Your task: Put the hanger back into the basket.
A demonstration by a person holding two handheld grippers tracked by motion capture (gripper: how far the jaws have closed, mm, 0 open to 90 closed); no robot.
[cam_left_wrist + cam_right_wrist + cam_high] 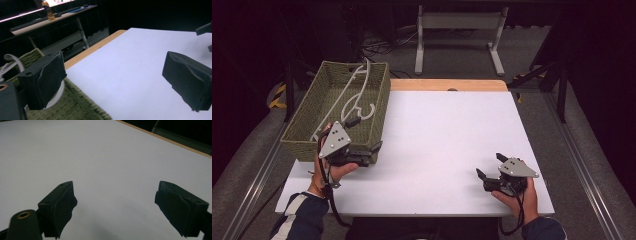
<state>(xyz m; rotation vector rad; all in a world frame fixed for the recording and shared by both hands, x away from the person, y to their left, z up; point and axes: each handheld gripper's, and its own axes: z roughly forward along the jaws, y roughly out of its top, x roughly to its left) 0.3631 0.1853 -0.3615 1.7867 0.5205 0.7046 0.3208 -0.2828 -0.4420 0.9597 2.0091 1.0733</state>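
A green woven basket (382, 107) stands on the left of the white table (447, 140) with white clothes hangers (354, 95) lying in it. My left gripper (364, 135) is open at the basket's near right corner. One jaw is over the basket's inside and the other is outside its wall. In the left gripper view, a white hanger (10, 61) curves behind the left jaw, with the basket's weave (75, 105) below the left gripper (112, 72). My right gripper (491, 165) rests open near the table's front right, with bare table between its jaws. The right gripper (115, 195) holds nothing.
A wooden strip (447, 85) runs along the table's far edge. A white desk frame (459, 30) stands on the floor beyond it. Metal rails flank the table. An orange bottle (47, 10) sits on a distant desk.
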